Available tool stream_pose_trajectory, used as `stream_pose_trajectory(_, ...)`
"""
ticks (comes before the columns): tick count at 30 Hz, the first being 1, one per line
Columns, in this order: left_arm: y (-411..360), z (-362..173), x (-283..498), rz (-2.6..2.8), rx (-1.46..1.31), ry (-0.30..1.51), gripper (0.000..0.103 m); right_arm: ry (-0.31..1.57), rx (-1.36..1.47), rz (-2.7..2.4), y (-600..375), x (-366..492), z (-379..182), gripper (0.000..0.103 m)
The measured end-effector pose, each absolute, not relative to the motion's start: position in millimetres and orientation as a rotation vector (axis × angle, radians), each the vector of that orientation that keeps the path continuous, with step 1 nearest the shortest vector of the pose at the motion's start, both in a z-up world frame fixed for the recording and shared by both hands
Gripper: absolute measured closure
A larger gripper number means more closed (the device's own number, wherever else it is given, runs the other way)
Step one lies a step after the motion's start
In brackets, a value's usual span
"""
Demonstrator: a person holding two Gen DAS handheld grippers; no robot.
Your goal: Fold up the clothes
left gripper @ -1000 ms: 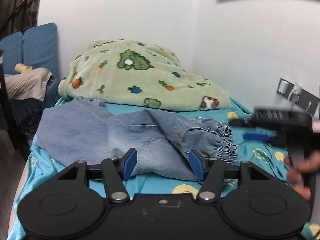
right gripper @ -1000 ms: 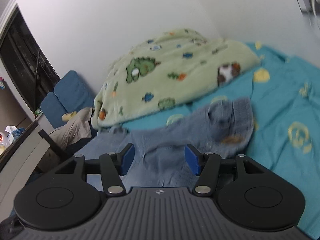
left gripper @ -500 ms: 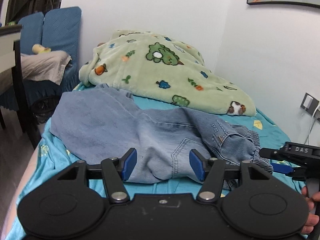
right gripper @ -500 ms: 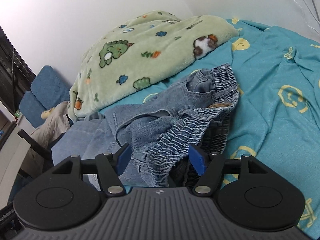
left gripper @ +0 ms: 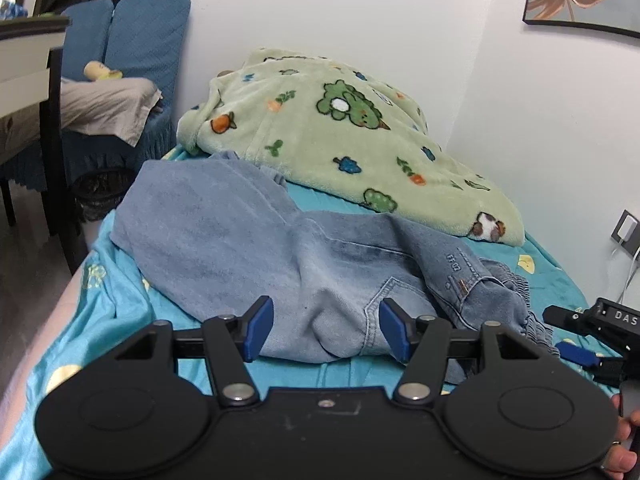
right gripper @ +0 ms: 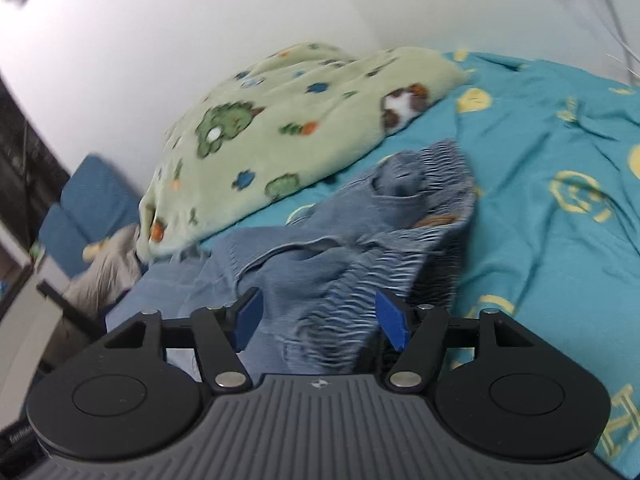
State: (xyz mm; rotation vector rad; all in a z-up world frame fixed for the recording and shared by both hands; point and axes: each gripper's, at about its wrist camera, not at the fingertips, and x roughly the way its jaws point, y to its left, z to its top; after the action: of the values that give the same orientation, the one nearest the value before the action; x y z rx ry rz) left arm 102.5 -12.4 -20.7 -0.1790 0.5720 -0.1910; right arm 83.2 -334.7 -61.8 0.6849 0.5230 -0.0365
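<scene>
A pair of light blue jeans (left gripper: 256,248) lies crumpled across the teal bed sheet (left gripper: 120,300), legs to the left, elastic waistband (right gripper: 400,256) to the right. My left gripper (left gripper: 326,330) is open, its blue pads just above the seat of the jeans near a back pocket. My right gripper (right gripper: 318,322) is open with the bunched waistband lying between its pads; it also shows at the right edge of the left wrist view (left gripper: 588,340). The right wrist view is blurred.
A green cartoon-print blanket (left gripper: 340,136) is heaped at the back of the bed against the white wall. A blue chair (left gripper: 132,40) with beige cloth stands left of the bed, beside a dark table leg (left gripper: 56,152). A wall socket with cable (left gripper: 624,232) is at right.
Both grippers have moved closer to the jeans and lower. The right gripper's pads now straddle the waistband. Both stay open.
</scene>
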Motion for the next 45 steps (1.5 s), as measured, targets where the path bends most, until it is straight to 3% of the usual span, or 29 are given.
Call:
stream_pose_trajectory(10, -5.2, -28.3, 106.1, -0.205, -0.262, 0.592, 0.047, 0.545, 0.700, 0.040, -324.3, 94.1, -71.9, 0.029)
stream_pose_trajectory(11, -3.6, -29.3, 107.9, -0.204, -0.277, 0.596, 0.047, 0.554, 0.688, 0.034, -321.9, 99.3, -75.0, 0.035)
stream_pose_trajectory(12, -2.0, -30.2, 109.1, -0.200, -0.286, 0.598, 0.047, 0.572, 0.671, 0.035, -319.7, 104.0, -77.3, 0.054)
stream_pose_trajectory(14, 1.7, -32.3, 110.6, -0.189, -0.295, 0.600, 0.047, 0.613, 0.635, 0.044, -315.3, 112.7, -81.0, 0.082)
stream_pose_trajectory(18, 6.3, -33.4, 110.1, -0.185, -0.317, 0.596, 0.047, 0.570, 0.535, 0.002, -317.7, 106.6, -62.9, 0.092)
stream_pose_trajectory(26, 6.2, -32.6, 105.4, -0.196, -0.322, 0.578, 0.048, 0.352, 0.417, -0.111, -359.1, 82.5, -6.8, 0.094)
stream_pose_trajectory(31, 5.1, -31.7, 102.4, -0.207, -0.316, 0.573, 0.048, 0.307, 0.459, -0.208, -405.7, 85.3, 0.5, 0.094)
stream_pose_trajectory(37, -3.1, -37.1, 104.2, -0.226, -0.291, 0.594, 0.048, 0.604, 0.665, -0.282, -444.8, 107.8, -66.2, 0.089)
stream_pose_trajectory(45, -2.7, -37.9, 103.4, -0.225, -0.272, 0.602, 0.048, 0.578, 0.643, -0.333, -428.0, 84.9, -53.6, 0.052)
